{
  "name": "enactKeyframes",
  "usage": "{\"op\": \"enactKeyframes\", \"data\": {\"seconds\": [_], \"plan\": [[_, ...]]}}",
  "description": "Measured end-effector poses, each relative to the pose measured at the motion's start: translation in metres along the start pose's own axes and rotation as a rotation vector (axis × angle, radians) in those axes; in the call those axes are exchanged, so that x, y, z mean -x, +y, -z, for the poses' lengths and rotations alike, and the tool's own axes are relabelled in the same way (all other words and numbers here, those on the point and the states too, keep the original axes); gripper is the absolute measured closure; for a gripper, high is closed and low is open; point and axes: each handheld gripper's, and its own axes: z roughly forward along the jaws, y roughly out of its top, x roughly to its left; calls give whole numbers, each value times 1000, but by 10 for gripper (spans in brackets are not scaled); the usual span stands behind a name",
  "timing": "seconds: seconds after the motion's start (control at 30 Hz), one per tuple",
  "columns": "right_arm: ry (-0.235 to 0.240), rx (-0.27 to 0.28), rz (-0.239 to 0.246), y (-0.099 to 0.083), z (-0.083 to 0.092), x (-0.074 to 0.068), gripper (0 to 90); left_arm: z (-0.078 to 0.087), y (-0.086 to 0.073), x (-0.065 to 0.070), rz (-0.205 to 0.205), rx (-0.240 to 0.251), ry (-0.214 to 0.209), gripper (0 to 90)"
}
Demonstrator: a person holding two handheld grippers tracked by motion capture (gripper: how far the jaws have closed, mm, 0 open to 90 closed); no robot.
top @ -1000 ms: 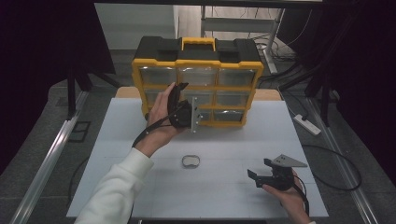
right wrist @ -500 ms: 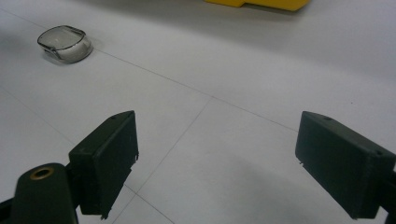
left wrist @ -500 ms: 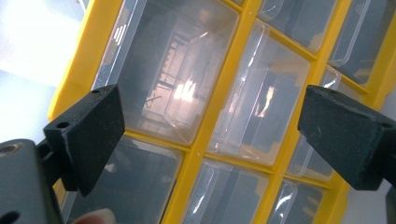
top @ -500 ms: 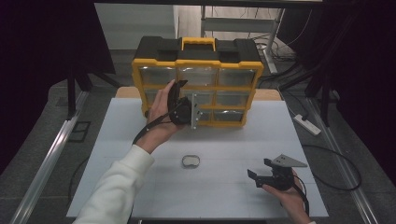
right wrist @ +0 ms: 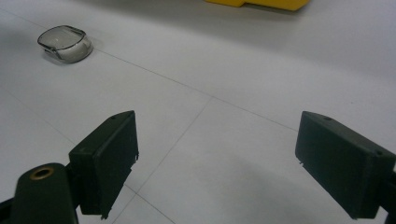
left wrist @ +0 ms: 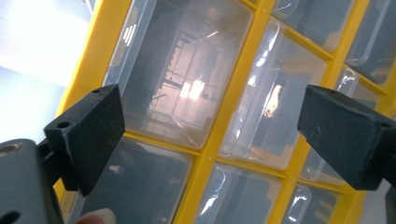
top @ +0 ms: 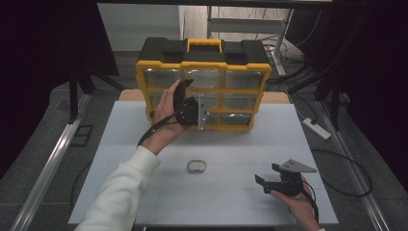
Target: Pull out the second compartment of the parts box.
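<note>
A yellow organizer case [top: 204, 91] with a black top and clear compartment lids stands upright at the back of the white table [top: 120, 144]. My left gripper [top: 192, 109] is held up against its front, open. In the left gripper view its jaws [left wrist: 219, 135] spread across two clear compartments [left wrist: 182, 79] and a yellow divider, gripping nothing. A small clear bin [top: 196, 166] lies alone on the table's middle. My right gripper [top: 267, 174] hovers open low at the front right. In the right gripper view [right wrist: 215, 158] it is empty, with the bin [right wrist: 65, 43] far off to its upper left.
The case's lower edge [right wrist: 257, 3] shows at the top of the right gripper view. A white sleeve [top: 120, 192] reaches in from the bottom left. A power strip [top: 316, 129] and cables lie on the floor to the right of the table.
</note>
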Motion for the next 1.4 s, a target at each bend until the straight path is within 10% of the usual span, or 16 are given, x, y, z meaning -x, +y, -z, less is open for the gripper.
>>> {"op": "enactKeyframes", "data": {"seconds": [1.4], "plan": [[2,-5,-2,0,0,0,127,-9,4,-9,-35,8,73,110]]}}
